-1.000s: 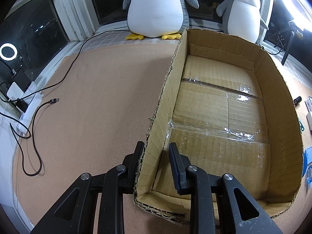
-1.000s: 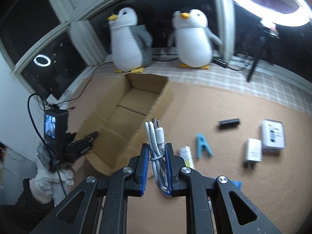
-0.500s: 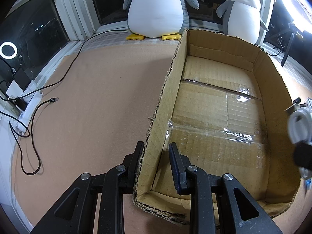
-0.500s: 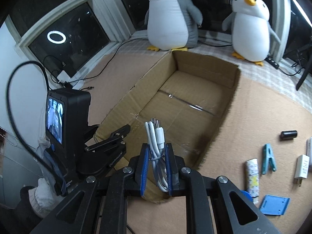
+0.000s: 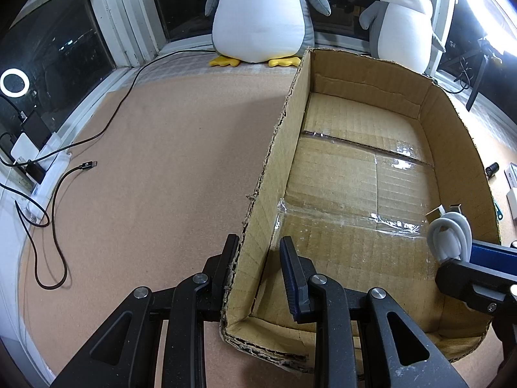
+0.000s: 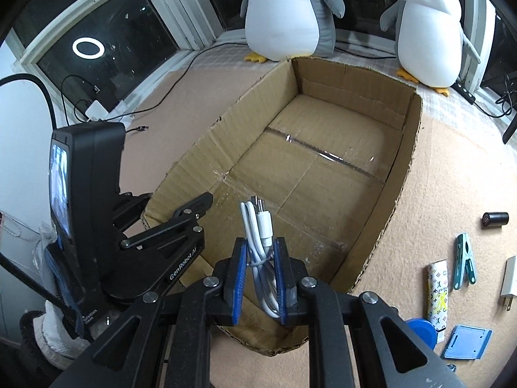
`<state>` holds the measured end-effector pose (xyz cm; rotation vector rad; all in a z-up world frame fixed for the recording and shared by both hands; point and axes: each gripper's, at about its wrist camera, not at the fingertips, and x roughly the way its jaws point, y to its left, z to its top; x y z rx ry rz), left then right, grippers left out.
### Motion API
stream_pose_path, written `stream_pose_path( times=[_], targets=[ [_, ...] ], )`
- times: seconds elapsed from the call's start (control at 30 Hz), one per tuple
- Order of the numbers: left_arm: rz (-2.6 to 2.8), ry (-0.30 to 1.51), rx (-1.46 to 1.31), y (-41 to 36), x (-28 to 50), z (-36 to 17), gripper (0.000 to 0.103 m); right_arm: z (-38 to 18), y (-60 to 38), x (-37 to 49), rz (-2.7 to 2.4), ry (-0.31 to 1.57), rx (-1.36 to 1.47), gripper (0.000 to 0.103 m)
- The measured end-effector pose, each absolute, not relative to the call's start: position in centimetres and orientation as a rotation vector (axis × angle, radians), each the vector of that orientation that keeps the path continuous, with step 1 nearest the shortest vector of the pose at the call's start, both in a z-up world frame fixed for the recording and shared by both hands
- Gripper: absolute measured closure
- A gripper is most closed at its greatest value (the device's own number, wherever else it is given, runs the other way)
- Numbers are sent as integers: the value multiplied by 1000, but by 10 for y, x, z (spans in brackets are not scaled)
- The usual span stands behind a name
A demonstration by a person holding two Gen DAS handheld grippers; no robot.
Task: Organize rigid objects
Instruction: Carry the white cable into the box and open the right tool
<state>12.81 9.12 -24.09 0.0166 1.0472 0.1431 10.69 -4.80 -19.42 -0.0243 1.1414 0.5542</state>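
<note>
A: Where is the coiled white charging cable [image 6: 260, 245]?

B: Pinched in the right gripper [image 6: 258, 283], lower centre of frame, long axis along the jaws, plugs pointing forward over the open brown cardboard box [image 6: 400, 148].

A: And the left gripper [image 5: 258, 274]?

B: Its jaws straddle the box's near wall (whether they squeeze it, I cannot tell).

Two plush penguins at the top of the frame: the big penguin [image 5: 261, 16] sits centre, yellow feet on the checked sill, and the smaller penguin [image 5: 404, 19] stands to its right. Upper left, a ring light reflection [image 5: 13, 82] glows in the dark window. Down the left side, a black cable [image 5: 48, 236] loops across the tan floor beside a white power strip [image 5: 48, 181].
</note>
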Motion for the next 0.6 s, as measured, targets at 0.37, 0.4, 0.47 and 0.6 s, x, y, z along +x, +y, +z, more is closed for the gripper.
stream_pose_path(
  times=[0.37,0.4,0.47,0.6],
  targets=[
    [144,1046,18,91,128,-241,75,-189,-53,105,537,1128,-11,70],
    [144,1046,19,90,128,-241,75,-188,-54,105,535,1127,-6,70],
    [144,1046,19,91,128,-241,75,-186,-58,104,534,1124,7,70],
    [144,1046,20,90,127,-241,75,-178,-68,99,530,1106,36,70]
  ],
)
